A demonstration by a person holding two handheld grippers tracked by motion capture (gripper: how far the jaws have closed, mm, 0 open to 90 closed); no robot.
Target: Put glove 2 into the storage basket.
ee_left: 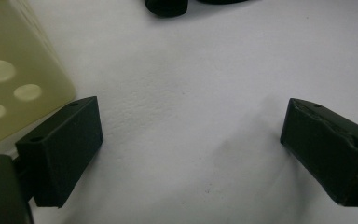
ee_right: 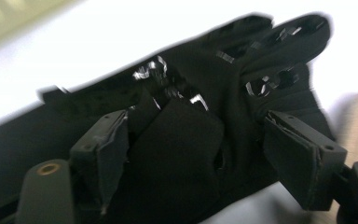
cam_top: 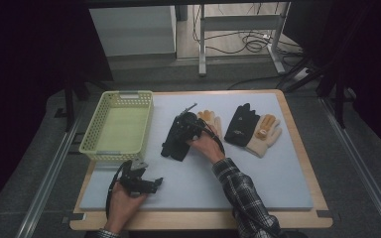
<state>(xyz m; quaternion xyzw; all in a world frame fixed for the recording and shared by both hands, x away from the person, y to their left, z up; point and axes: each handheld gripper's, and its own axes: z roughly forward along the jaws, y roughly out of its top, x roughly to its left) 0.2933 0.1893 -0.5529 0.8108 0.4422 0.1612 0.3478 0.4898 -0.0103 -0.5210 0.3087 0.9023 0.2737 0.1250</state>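
Observation:
A black glove [cam_top: 173, 148] lies flat near the middle of the grey mat [cam_top: 263, 173]. My right gripper [cam_top: 179, 133] hangs low over it, held by a hand in a plaid sleeve. In the right gripper view the jaws of the right gripper [ee_right: 196, 135] stand wide apart, with the black glove [ee_right: 242, 88] and a raised fold of it between them; the pads do not press on it. My left gripper [cam_top: 157, 183] rests near the mat's front left. Its jaws [ee_left: 191, 140] are open over bare mat with nothing between them.
A yellow-green basket [cam_top: 92, 135] stands at the back left; its corner [ee_left: 18, 74] is close to my left gripper. A tan glove [cam_top: 211, 119] lies just behind the right gripper. Another black glove [cam_top: 240, 125] and tan glove [cam_top: 266, 135] lie at the right.

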